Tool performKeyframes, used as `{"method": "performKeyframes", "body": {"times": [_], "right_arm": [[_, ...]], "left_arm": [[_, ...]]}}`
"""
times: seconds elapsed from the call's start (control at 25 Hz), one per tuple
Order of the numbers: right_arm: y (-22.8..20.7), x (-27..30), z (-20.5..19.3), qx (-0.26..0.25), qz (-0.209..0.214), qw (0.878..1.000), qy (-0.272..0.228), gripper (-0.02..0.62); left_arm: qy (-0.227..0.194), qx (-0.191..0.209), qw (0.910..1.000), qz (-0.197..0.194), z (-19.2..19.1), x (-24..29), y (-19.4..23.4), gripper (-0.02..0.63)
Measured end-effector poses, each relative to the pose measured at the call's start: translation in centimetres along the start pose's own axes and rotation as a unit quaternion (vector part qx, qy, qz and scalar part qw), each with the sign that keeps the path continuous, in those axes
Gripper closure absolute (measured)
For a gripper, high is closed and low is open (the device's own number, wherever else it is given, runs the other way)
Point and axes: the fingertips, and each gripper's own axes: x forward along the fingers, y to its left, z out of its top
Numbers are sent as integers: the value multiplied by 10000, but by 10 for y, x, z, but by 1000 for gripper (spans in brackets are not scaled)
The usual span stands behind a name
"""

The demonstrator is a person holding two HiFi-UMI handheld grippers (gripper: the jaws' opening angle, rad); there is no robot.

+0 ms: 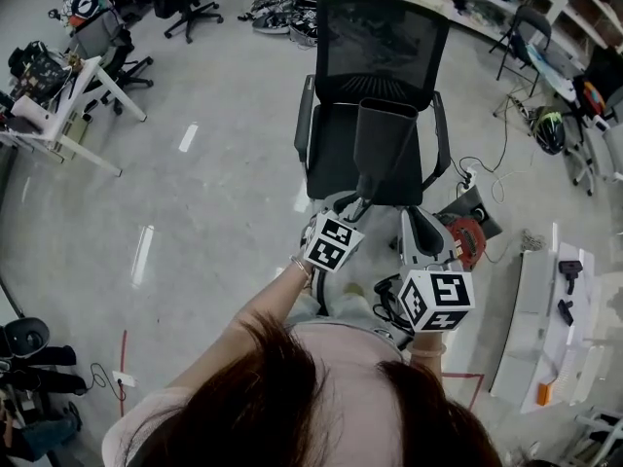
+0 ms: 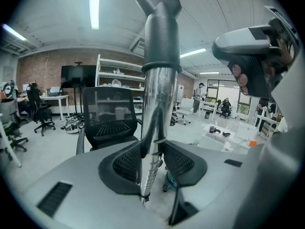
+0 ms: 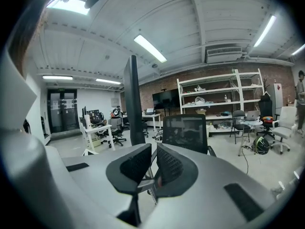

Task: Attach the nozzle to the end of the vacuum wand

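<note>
My left gripper is shut on the chrome vacuum wand, which stands nearly upright between its pads. A dark grey flat nozzle sits on the wand's upper end, its collar over the chrome tube. In the right gripper view the nozzle rises as a thin dark bar just beyond the left jaw. My right gripper hangs to the right of the wand. Its jaws stand close together with a slim gap and I see nothing pinched in it.
A black mesh office chair stands right behind the nozzle. A red device with cables lies on the floor to its right. A white table with small tools is at the right and a white desk at the far left.
</note>
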Motion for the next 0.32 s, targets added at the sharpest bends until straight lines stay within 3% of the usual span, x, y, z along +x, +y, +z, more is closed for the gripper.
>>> {"method": "performKeyframes", "body": {"times": [0.32], "right_arm": [[-10, 14, 1, 163, 184, 9997, 33, 541]], "left_arm": [[57, -29, 10000, -43, 3, 9, 0, 454]]}}
